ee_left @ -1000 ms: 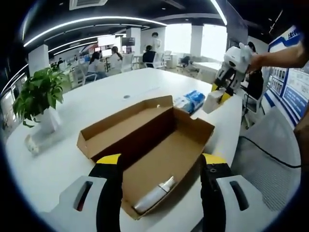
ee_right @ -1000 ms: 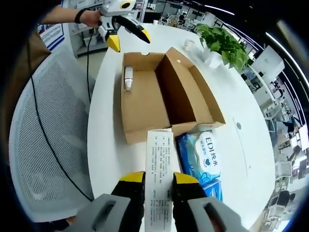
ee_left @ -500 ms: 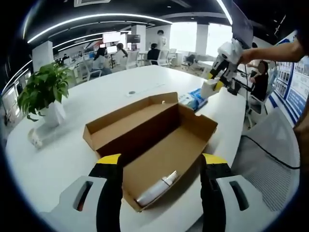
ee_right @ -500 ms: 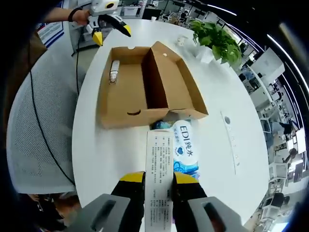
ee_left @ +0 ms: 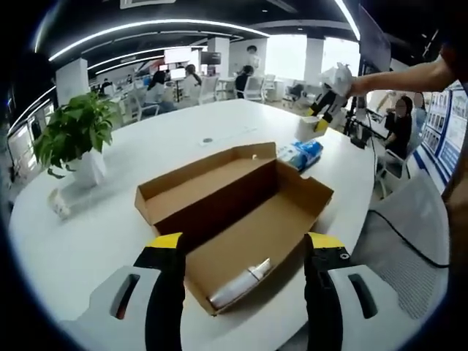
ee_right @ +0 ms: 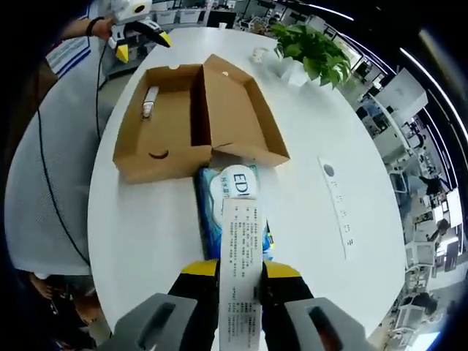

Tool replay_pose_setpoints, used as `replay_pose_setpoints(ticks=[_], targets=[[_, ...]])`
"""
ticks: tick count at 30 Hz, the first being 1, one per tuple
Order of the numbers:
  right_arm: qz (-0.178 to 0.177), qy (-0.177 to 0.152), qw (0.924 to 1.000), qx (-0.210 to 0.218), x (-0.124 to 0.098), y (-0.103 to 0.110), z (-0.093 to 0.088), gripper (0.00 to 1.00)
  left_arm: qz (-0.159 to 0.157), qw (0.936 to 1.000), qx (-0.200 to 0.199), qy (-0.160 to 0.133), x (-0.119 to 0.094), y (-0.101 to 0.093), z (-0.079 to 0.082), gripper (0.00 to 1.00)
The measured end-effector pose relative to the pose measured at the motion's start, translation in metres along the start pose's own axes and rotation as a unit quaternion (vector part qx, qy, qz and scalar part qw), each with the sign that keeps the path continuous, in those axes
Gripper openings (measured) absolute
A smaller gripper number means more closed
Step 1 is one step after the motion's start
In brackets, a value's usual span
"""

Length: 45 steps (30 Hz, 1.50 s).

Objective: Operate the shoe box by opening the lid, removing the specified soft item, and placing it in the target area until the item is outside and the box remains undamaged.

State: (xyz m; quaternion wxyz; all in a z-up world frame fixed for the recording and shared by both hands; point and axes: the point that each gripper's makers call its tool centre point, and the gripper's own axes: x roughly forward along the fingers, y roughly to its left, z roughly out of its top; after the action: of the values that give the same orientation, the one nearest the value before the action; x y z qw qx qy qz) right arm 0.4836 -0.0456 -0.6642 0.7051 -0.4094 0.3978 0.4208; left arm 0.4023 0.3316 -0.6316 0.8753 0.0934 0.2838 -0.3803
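On the white worktop (ee_left: 110,219) we see the open box (ee_left: 234,212), its lid folded back flat beside it. At the near end of the box, seen from the left view, lies a white tube (ee_left: 240,284) on the cardboard floor. The left tongs (ee_left: 240,292) hang wide open above this end and hold nothing. The right tongs (ee_right: 240,281) are closed on a white pack (ee_right: 240,281) with printed text, high above the worktop; in the left view the same pack (ee_left: 307,128) is held up beyond the far end of the box. Just under it, touching the short end of the box, lies a blue tissue pack (ee_right: 227,197). A plant (ee_left: 69,135) in a white pot stands well apart from the box, near the worktop edge
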Motion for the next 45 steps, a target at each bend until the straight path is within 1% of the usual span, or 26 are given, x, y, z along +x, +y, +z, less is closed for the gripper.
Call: replay_pose_setpoints(ticks=[5,12,18,22,24,30,38,45], targets=[[0.004,0.004,0.9999,-0.012,0.007,-0.009,-0.004,0.17,0.006,1.0,-0.004,0.003,-0.001,0.001,0.0,0.66],[0.002,0.013,0.9999,-0.01,0.014,-0.029,-0.02,0.17,0.01,0.9999,-0.006,0.001,-0.002,0.002,0.006,0.66],[-0.003,0.024,0.9997,-0.005,0.017,-0.036,-0.029,0.17,0.015,0.9998,-0.009,-0.008,-0.002,0.0,0.017,0.66],[-0.008,0.029,0.9995,-0.004,0.021,-0.041,-0.034,0.17,0.015,0.9998,-0.008,-0.006,-0.003,-0.003,0.017,0.66],[-0.005,0.032,0.9995,-0.005,0.024,-0.042,-0.037,0.17,0.014,0.9998,-0.009,-0.005,-0.003,-0.004,0.018,0.66],[-0.006,0.044,0.9988,-0.019,0.03,-0.05,-0.042,0.17,0.015,0.9998,-0.01,-0.002,-0.004,-0.003,0.017,0.66],[0.003,0.056,0.9979,-0.031,0.041,-0.055,-0.049,0.17,0.018,0.9998,-0.012,0.004,-0.005,-0.003,0.014,0.66],[0.008,0.056,0.9978,-0.034,0.053,-0.061,-0.051,0.17,0.021,0.9996,-0.012,0.013,-0.004,-0.001,0.009,0.66]])
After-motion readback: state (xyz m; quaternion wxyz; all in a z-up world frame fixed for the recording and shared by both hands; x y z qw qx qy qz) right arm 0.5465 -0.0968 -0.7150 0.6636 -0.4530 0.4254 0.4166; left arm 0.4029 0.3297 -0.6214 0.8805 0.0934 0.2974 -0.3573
